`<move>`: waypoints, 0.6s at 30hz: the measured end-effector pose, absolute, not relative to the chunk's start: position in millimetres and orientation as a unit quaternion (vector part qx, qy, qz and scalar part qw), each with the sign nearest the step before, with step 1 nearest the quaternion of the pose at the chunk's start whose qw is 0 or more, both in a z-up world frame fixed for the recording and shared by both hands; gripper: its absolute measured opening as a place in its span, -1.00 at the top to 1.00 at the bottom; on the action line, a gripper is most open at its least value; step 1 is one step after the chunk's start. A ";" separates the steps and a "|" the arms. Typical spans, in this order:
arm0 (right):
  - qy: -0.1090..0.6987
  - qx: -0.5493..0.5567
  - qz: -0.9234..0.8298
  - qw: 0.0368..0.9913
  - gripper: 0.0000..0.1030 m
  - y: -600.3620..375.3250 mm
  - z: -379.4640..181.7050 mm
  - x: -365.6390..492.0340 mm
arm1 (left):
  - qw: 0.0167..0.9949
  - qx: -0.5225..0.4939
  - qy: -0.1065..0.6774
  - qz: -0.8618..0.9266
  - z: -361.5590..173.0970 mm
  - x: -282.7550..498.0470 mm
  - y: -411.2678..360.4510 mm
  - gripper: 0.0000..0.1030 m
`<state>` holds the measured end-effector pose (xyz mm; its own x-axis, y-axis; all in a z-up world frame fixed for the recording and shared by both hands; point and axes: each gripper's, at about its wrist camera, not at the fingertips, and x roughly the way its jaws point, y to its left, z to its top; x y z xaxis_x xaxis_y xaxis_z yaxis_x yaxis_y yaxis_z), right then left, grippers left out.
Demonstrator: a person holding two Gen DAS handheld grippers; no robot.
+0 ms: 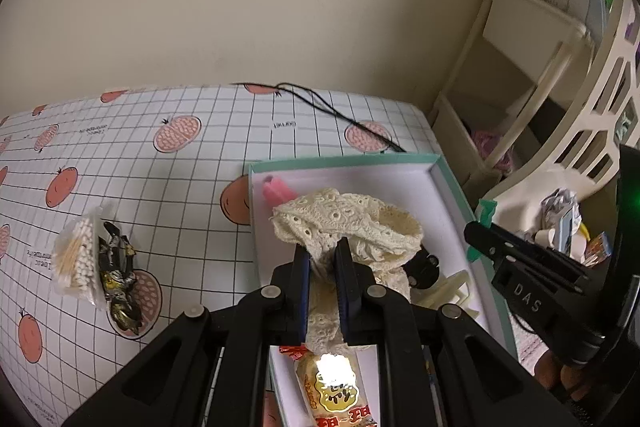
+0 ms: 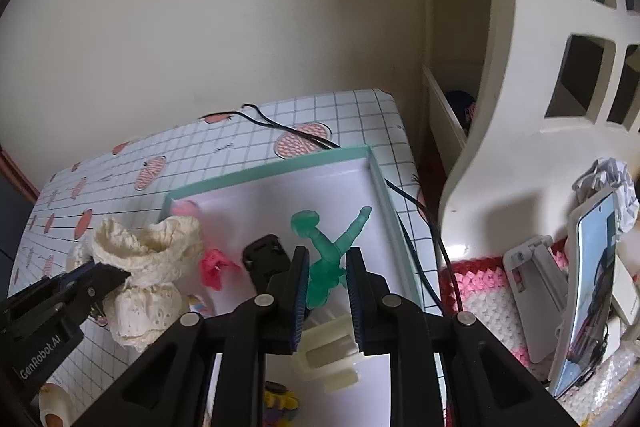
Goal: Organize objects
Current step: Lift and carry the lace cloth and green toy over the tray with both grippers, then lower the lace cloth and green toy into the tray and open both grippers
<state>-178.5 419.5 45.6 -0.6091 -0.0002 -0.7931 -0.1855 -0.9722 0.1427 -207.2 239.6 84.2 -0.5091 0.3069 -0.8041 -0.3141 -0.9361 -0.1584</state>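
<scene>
My left gripper is shut on a cream lace cloth, held bunched above the left part of a teal-rimmed white box. The right wrist view shows that gripper at the left with the cloth hanging from it. Between the fingers of my right gripper sits a translucent green figure, gripped over the box. The right gripper also shows at the box's right edge.
In the box lie a pink piece, a black clip, a cream plastic part and a snack packet. A cotton swab bag and a dark wrapper lie left. A white basket and a phone stand right.
</scene>
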 end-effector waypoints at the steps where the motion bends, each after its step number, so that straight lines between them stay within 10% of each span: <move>1: 0.105 -0.441 0.890 0.053 0.61 420.3 43.7 -179.5 | 0.178 -0.464 0.005 0.868 82.5 -207.7 240.0 0.77; 18: 0.099 -0.450 0.886 0.060 0.61 419.2 35.3 -182.2 | 0.176 -0.482 0.005 0.858 64.8 -210.7 242.2 0.76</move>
